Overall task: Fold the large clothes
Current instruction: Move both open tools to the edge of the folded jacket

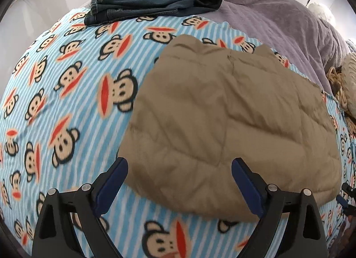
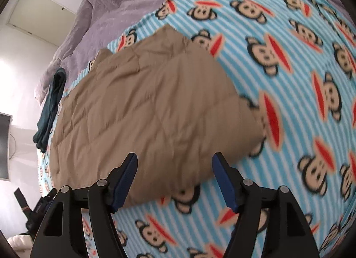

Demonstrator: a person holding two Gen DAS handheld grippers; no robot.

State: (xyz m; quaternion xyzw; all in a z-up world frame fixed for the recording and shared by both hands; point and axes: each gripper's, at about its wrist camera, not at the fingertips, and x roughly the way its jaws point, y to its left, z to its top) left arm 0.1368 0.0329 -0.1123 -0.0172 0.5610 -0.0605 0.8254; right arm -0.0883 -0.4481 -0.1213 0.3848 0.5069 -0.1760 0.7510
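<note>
Your left tool (image 1: 179, 168) and right tool (image 2: 174, 164) both gape wide, holding nothing, above the folded tan quilted jacket (image 1: 227, 124). It lies on the monkey-print blanket (image 1: 66, 79); folded jeans (image 1: 151, 1) sit well apart.

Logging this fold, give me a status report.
Left hand-held gripper open, right hand-held gripper open, both empty. Tan quilted jacket lies folded on monkey-print blanket. Folded jeans apart, nothing blocking.

Tan quilted jacket (image 1: 227, 119), folded into a puffy rectangle. Lying flat on the bed. Folded jeans (image 1: 151, 4) well apart from it.
</note>
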